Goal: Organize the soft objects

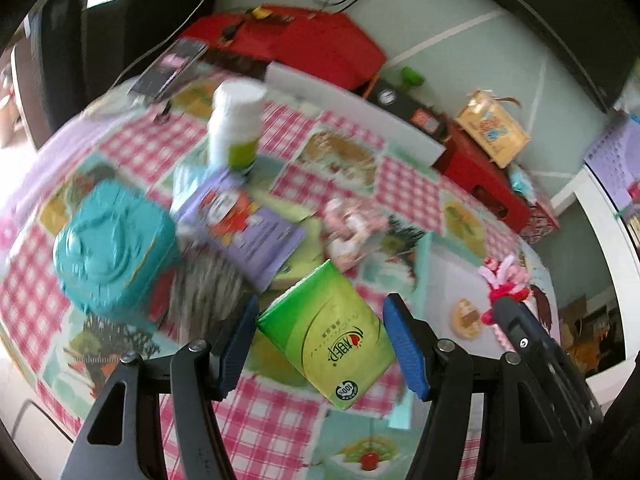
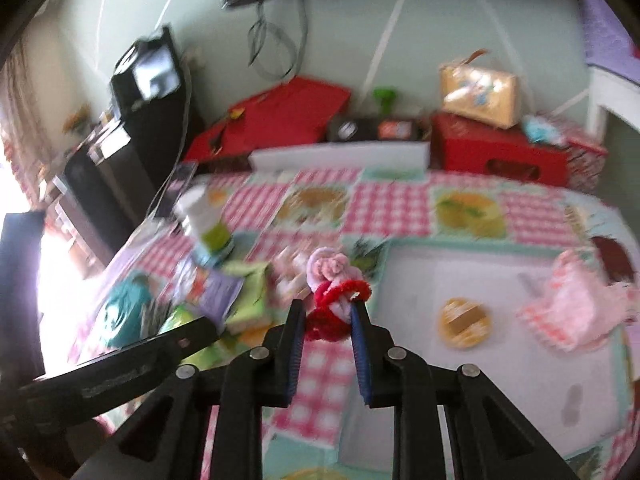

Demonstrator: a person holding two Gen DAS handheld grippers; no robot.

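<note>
A green tissue pack (image 1: pixel 328 332) hangs tilted above the checked tablecloth (image 1: pixel 280 412), and my left gripper (image 1: pixel 322 304) is shut on it, blue pads against its two sides. My right gripper (image 2: pixel 326 306) is shut on a fuzzy red and pink flower toy (image 2: pixel 336 280), held clear of the table. The left wrist view shows that same toy (image 1: pixel 504 280) at the right, on the tip of the right gripper (image 1: pixel 516 320). The left gripper's black body (image 2: pixel 140 360) crosses the lower left of the right wrist view.
A teal tin (image 1: pixel 112 248), a purple packet (image 1: pixel 240 228), a white bottle (image 1: pixel 236 124) and a small pink toy (image 1: pixel 348 232) crowd the table's left and middle. To the right, a white mat (image 2: pixel 500 280) carries a yellow round piece (image 2: pixel 464 322) and a pink cloth (image 2: pixel 572 308). Red boxes (image 2: pixel 500 148) stand behind the table.
</note>
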